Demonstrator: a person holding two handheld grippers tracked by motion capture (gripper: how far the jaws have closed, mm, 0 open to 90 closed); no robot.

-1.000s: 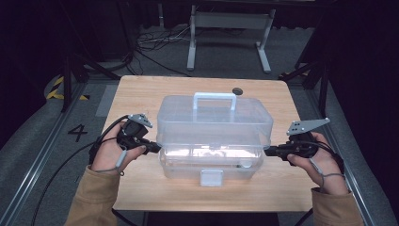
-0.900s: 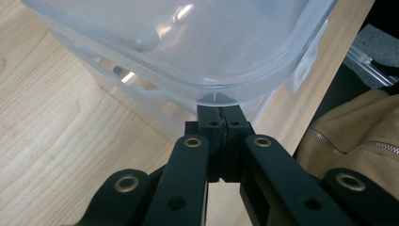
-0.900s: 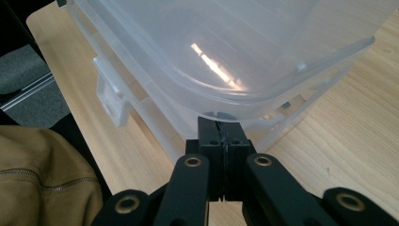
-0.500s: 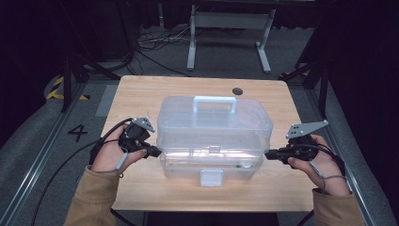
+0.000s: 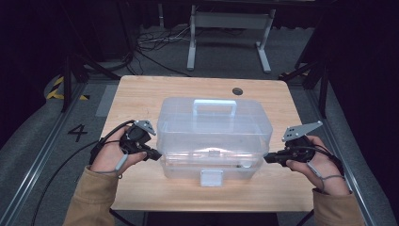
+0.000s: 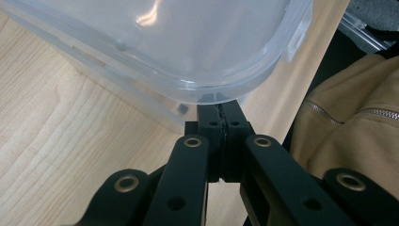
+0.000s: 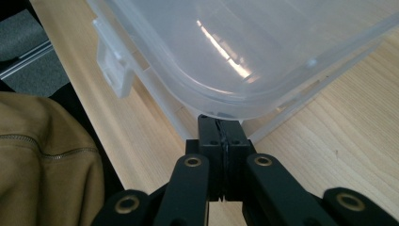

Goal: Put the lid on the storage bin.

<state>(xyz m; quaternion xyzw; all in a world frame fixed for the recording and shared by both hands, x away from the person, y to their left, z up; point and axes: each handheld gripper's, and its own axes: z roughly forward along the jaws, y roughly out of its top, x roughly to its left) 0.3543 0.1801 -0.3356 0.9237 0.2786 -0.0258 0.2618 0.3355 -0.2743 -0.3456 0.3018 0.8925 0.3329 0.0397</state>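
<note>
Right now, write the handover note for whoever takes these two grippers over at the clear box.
Left gripper: jaws shut with nothing between them, tips tucked under the left edge of the lid.
Right gripper: jaws shut, also holding nothing, tips under the lid's right edge.
The clear plastic box sits mid-table, white front latch facing the person, handle on top.
Done: the lid appears raised at the front, a gap showing above the base.
Left: probably swing the lid fully open, lifting both sides evenly. I cannot tell what the box holds.
</note>
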